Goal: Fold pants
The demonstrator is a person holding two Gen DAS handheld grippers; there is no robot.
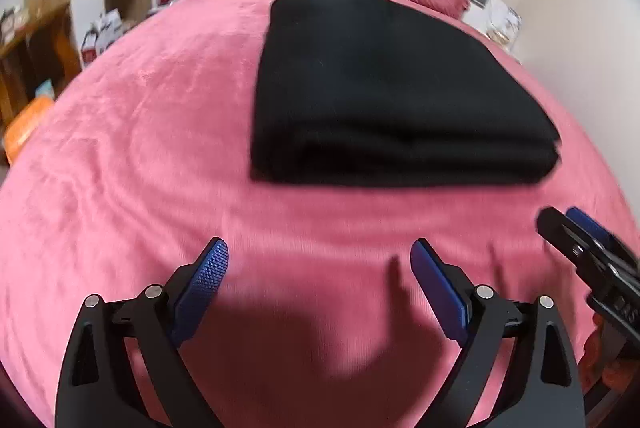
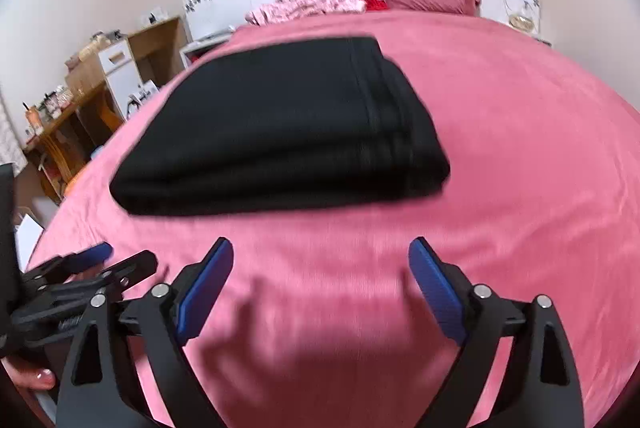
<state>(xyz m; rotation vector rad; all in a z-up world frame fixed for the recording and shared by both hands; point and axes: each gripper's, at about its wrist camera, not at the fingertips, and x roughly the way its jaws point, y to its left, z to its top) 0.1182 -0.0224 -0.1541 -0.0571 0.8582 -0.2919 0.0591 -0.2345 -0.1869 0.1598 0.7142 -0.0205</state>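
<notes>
The black fabric pants (image 1: 396, 88), folded into a thick rectangle, lie on the pink plush bed cover (image 1: 140, 156), just ahead of both claws. The left gripper (image 1: 320, 268) and the right gripper (image 2: 320, 264) are spread wide, empty, touching nothing.

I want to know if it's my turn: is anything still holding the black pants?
No. The black pants lie folded on the pink bed, and both sets of fingers are open and clear of them.
</notes>
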